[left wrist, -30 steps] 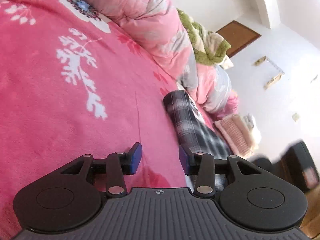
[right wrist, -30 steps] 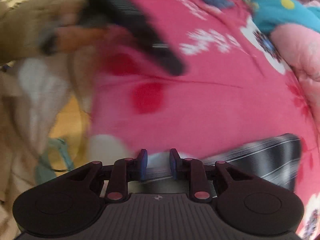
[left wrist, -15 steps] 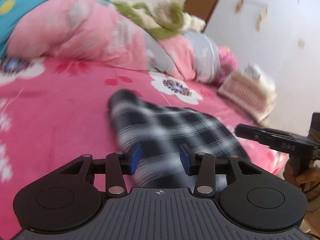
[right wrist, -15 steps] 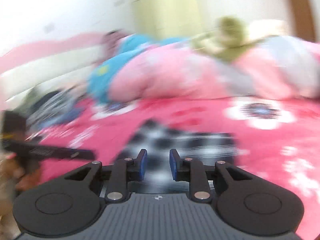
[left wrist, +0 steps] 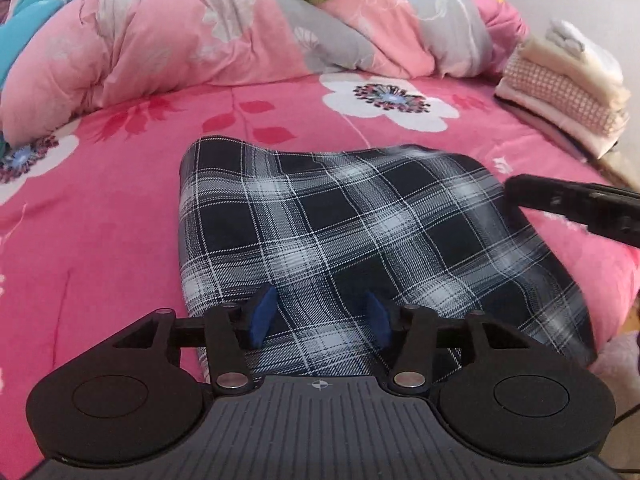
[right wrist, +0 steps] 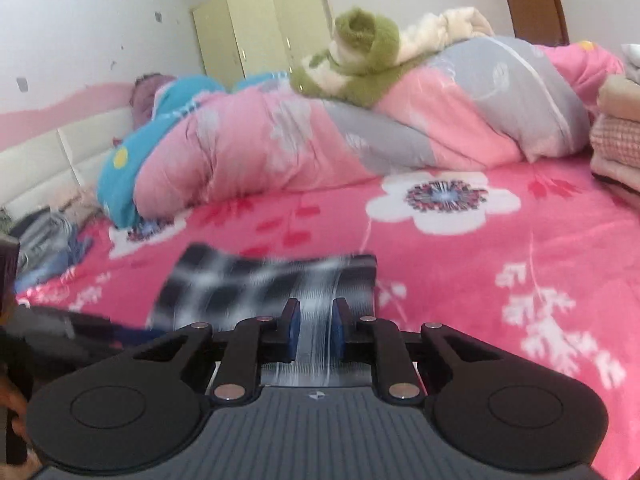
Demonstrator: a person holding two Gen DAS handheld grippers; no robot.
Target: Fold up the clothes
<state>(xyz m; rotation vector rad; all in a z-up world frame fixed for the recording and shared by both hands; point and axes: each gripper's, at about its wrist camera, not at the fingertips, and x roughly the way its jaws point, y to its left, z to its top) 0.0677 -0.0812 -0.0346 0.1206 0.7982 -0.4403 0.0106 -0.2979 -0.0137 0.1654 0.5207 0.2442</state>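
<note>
A folded black-and-white plaid cloth garment (left wrist: 360, 232) is laid flat on the bright pink floral bedspread (left wrist: 100, 208), near the bed's front edge. The left tongs (left wrist: 318, 318) are held above its near end, released; the jaws have just been opening and stand apart with only the plaid beneath them. The right tongs (right wrist: 314, 330) have just been closing, with blurred plaid fabric seen between the blue pads (right wrist: 294, 330); whether it is clenched cannot be told. A rolled pink-and-grey quilt (left wrist: 240, 32) lies behind.

pink quilt (left wrist: 192, 48) — heaped | green blanket (right wrist: 360, 64) atop | wardrobe (right wrist: 260, 20) — far wall
</note>
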